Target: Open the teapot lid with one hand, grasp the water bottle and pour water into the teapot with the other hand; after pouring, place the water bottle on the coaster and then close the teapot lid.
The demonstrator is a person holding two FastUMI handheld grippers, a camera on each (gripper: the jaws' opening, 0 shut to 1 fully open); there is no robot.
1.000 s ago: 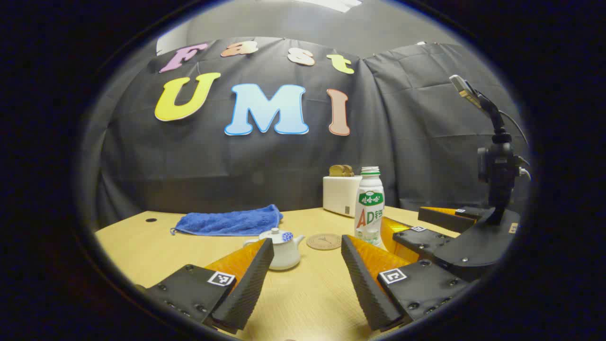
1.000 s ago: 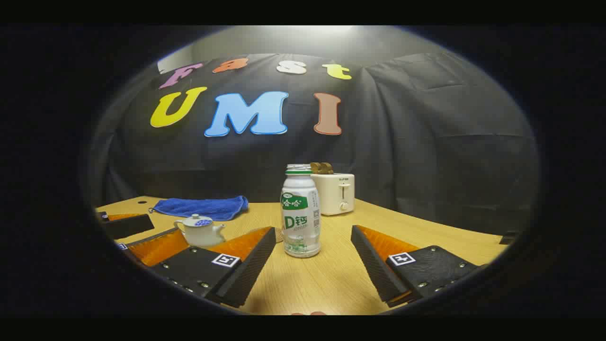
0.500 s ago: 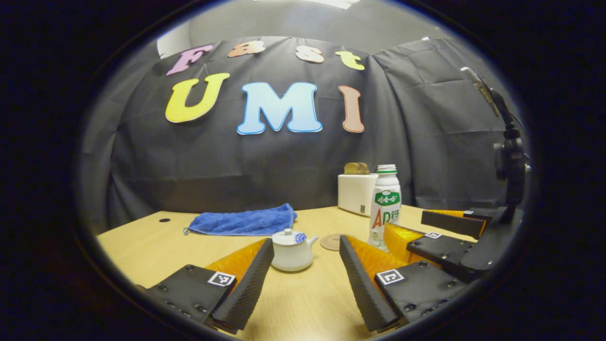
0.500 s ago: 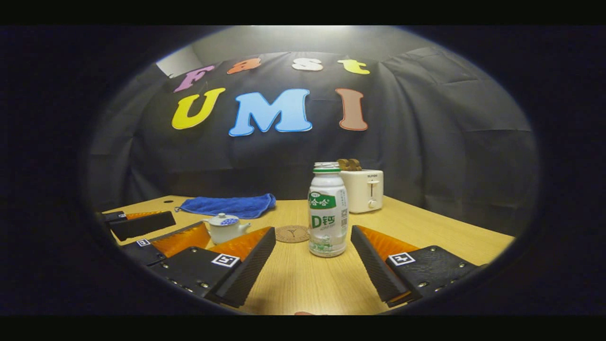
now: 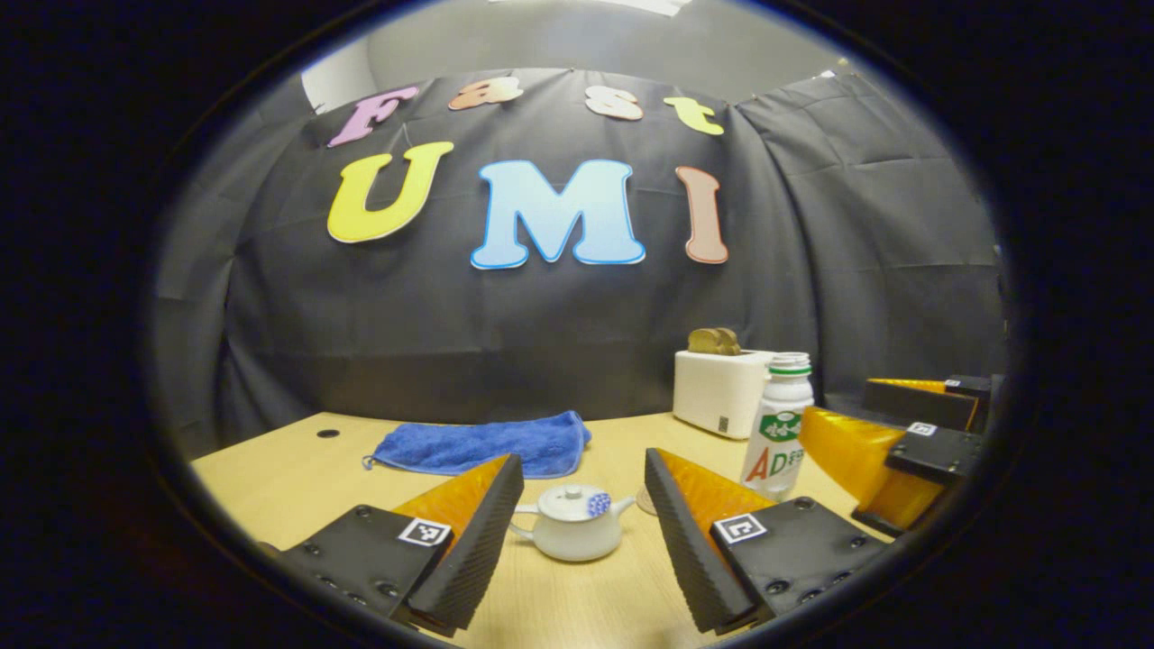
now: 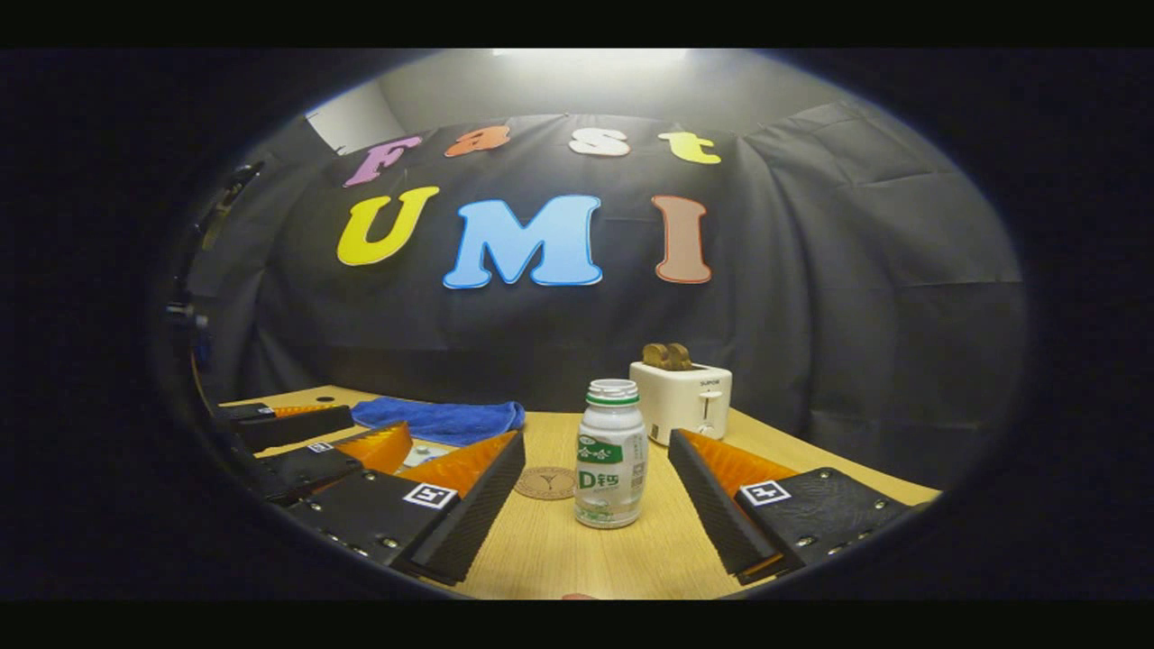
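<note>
The white teapot (image 5: 574, 525) stands on the table with its lid (image 5: 574, 494) on. It sits just beyond my open left gripper (image 5: 581, 467), centred between the fingers and untouched. A white bottle (image 6: 611, 469) with a green label stands upright ahead of my open right gripper (image 6: 597, 443), in line with the gap between its fingers, and nothing touches it. The round coaster (image 6: 545, 482) lies left of the bottle. In the left gripper view the bottle (image 5: 777, 433) stands at the right beside the right gripper (image 5: 888, 424). A sliver of the teapot (image 6: 419, 453) shows behind the left gripper (image 6: 334, 434).
A blue towel (image 5: 482, 443) lies at the back of the wooden table (image 5: 270, 469). A white toaster (image 6: 682, 401) with bread in it stands behind the bottle. The table's far edge meets the black cloth wall.
In the left gripper view the teapot has shifted from the left finger to the middle of the gap. In the right gripper view the bottle now sits lower and looks smaller. Both grippers stay open.
</note>
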